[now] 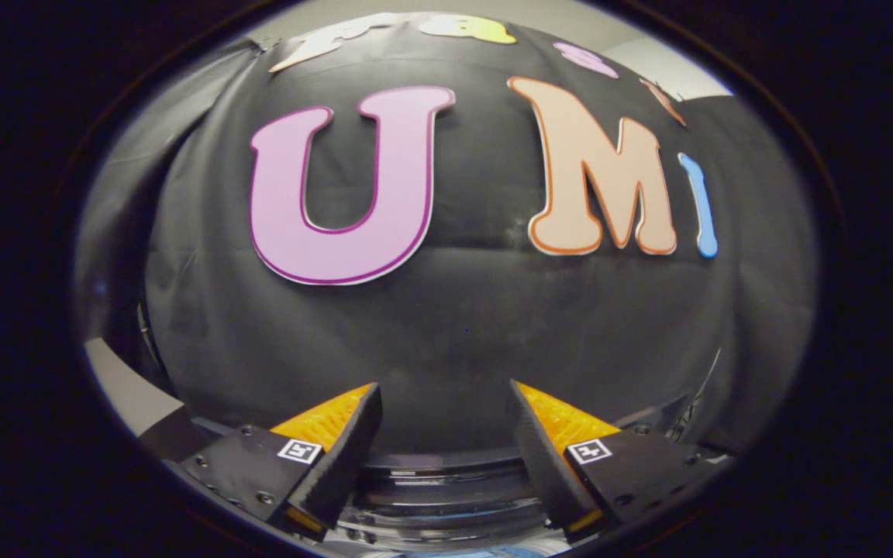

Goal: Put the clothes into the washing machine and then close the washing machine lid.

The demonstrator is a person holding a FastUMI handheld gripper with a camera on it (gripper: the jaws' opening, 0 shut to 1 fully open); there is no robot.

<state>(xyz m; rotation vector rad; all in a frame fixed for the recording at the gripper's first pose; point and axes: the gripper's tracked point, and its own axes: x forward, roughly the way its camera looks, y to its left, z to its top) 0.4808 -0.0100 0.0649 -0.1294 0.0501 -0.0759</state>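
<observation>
My gripper (445,387) stands open, its two fingers spread wide with nothing between them. It points at the black cloth wall. Low between the fingers I see a curved, shiny rim (439,484) with dark ridges, which looks like the top edge of the washing machine. Whether its lid is up or down cannot be told from here.
The black cloth wall (446,333) hangs close ahead, beyond the fingers. A pale surface edge (125,387) shows left of the left finger. Some metal or wire parts (698,403) show to the right of the right finger.
</observation>
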